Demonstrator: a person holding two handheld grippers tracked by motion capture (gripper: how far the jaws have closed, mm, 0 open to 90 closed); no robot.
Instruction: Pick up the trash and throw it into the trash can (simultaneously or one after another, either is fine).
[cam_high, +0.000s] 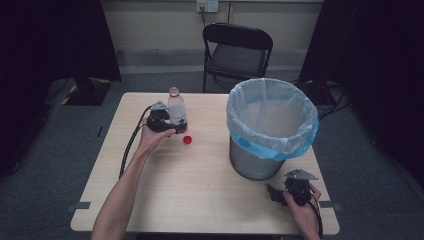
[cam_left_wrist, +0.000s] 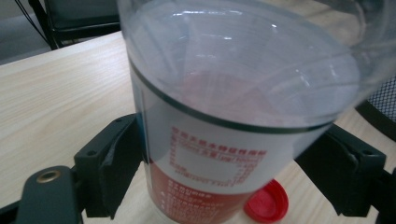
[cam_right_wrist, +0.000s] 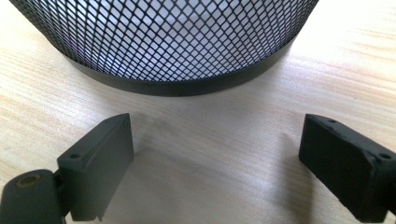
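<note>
A clear plastic bottle (cam_high: 177, 111) with a red and white label stands upright on the far left part of the wooden table (cam_high: 200, 195); its mouth has no cap on it. My left gripper (cam_high: 172, 125) is shut on its lower body, with a jaw pressed against each side of the bottle (cam_left_wrist: 224, 116). A red cap (cam_high: 187, 139) lies flat on the table just right of the bottle's base, and it is near the right jaw in the left gripper view (cam_left_wrist: 267, 201). My right gripper (cam_high: 275, 194) rests open near the front right corner, nothing between its jaws (cam_right_wrist: 217, 163).
A black mesh bin (cam_high: 272, 125) with a white and blue liner stands on the right half of the table, its base (cam_right_wrist: 177, 70) close in front of my right gripper. A black folding chair (cam_high: 237, 50) stands beyond the far edge.
</note>
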